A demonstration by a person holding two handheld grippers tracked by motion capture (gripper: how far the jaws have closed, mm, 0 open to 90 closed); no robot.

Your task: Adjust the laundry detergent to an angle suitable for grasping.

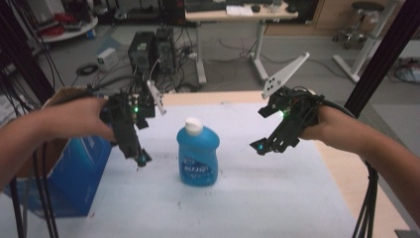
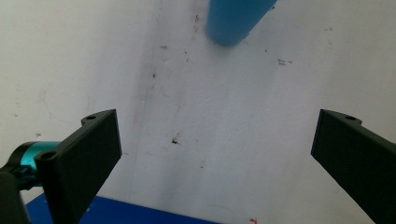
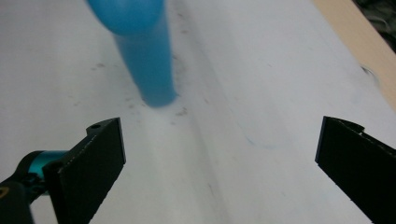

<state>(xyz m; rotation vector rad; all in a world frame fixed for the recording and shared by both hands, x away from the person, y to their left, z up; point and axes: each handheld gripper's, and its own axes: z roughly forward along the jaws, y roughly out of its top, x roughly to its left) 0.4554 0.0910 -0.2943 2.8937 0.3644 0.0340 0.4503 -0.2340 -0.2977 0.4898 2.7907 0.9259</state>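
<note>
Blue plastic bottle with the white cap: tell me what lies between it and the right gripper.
Nothing. In the high view, bare white table cover separates the blue plastic bottle from the right gripper.

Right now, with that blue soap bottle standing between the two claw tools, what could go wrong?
1. The blue soap bottle stands upright and free on the white table cover; a sideways brush from the open right gripper or the open left gripper could tip it.
2. Its white cap looks closed, but a fall might leak soap.
3. The blue box sits close beside the left gripper and could get bumped.
</note>
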